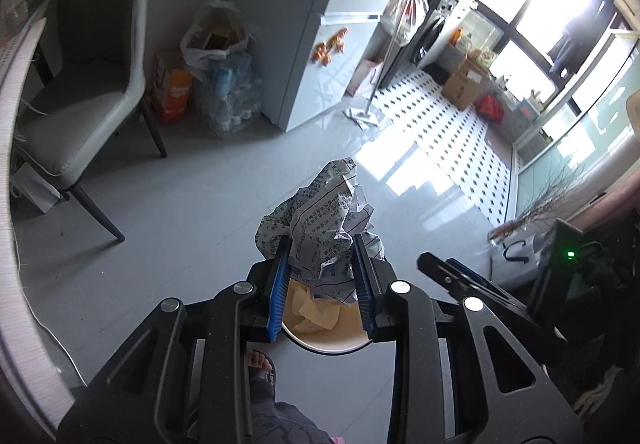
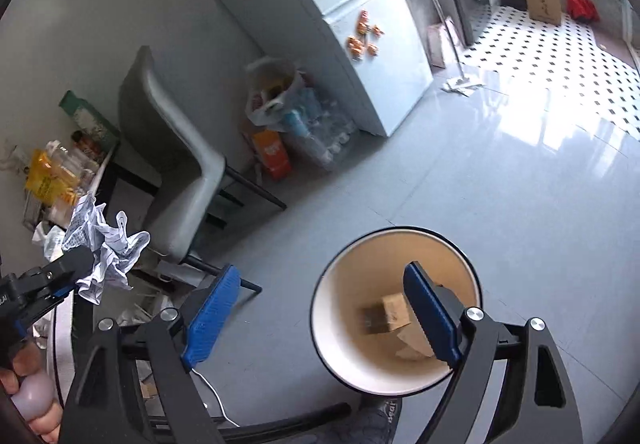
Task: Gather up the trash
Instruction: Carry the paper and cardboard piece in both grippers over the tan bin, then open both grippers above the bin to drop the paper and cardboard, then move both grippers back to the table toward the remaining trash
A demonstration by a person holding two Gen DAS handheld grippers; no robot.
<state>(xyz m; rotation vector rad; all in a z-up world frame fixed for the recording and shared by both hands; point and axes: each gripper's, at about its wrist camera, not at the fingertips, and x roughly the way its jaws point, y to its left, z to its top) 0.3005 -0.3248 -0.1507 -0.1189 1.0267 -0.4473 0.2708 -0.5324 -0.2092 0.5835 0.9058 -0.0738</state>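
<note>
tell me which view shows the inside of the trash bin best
The right wrist view: the trash bin opens fully toward the camera, scraps visible inside. In the left wrist view it is mostly hidden behind the crumpled paper.

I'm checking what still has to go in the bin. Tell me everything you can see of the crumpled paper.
The crumpled paper is a thin white sheet printed with dense dark text and ruled lines, scrunched into a loose, spiky wad. The left gripper is shut on its lower part, blue jaws pressing both sides, while most of it sticks out past them. It hangs in the air above the bin, touching nothing else.
</note>
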